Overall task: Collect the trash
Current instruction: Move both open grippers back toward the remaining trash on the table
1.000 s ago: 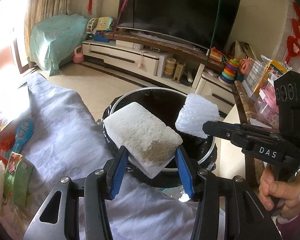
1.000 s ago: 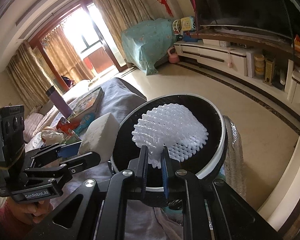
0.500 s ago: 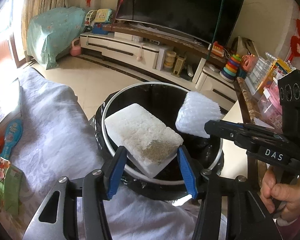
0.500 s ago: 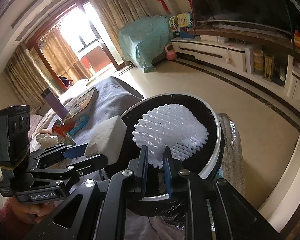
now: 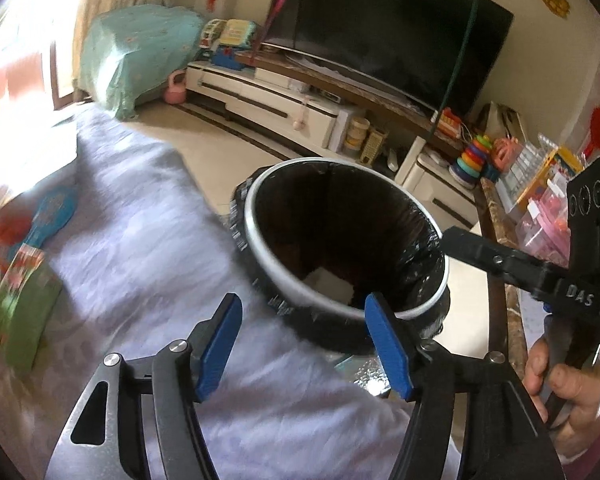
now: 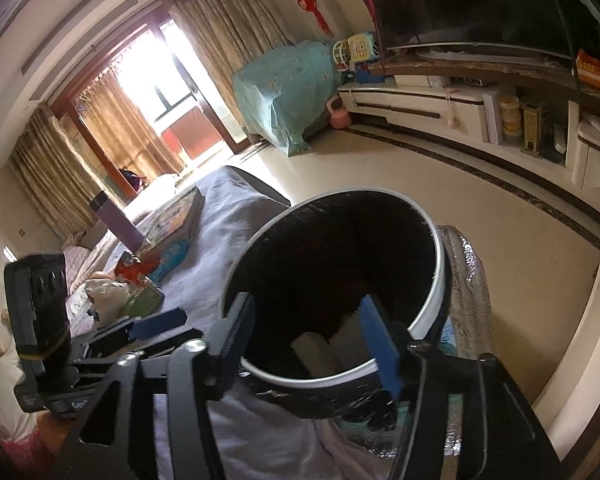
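a dark television point(image 5: 392, 36) stands on a long white cabinet point(image 5: 272, 100); a teal cloth point(image 6: 284, 84) drapes furniture beside curtains point(image 6: 228, 32).

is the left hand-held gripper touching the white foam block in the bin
Apart. The left wrist view shows the left hand-held gripper with open, empty jaws above the rim, while the white foam block lies down inside the bin.

white foam pieces point(image 6: 332, 346) inside bin point(image 6: 432, 308)
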Available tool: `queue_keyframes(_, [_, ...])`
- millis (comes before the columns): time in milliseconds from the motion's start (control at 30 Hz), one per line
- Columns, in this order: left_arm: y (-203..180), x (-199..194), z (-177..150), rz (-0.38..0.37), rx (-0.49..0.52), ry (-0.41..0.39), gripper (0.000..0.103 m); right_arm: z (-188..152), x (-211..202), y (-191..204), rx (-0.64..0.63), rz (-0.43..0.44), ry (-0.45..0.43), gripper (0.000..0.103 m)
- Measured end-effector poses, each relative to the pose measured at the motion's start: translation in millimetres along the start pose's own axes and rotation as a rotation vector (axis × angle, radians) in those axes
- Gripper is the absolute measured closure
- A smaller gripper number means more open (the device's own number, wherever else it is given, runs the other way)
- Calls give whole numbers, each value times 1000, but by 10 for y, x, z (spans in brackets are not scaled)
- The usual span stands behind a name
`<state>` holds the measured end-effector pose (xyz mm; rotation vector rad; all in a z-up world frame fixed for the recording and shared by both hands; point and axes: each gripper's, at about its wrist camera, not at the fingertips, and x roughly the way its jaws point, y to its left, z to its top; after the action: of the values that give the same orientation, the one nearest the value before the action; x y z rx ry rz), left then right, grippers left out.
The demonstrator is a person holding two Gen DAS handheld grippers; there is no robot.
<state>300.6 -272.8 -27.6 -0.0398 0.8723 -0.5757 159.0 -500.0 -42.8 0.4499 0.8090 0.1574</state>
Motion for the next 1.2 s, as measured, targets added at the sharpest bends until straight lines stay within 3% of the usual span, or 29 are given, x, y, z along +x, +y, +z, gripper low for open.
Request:
queue_keyframes(100, [104, -143, -197, 11, -44, -9, 38, -75, -20, 136, -5, 15, -16, 20])
queue_keyframes(200, [219, -305, -415, 27, -90, -8, 37, -160, -14, 302, -25, 28, -23, 14])
queue_keyframes(867, [1027, -1365, -1184, 167, -301, -64, 37, -649, 335, 1269, -121, 136, 68, 11])
queue_keyframes(1200, [1330, -1681, -1298, 241, -338, -75, 37, -755, 560, 1678, -162, 185, 106, 11])
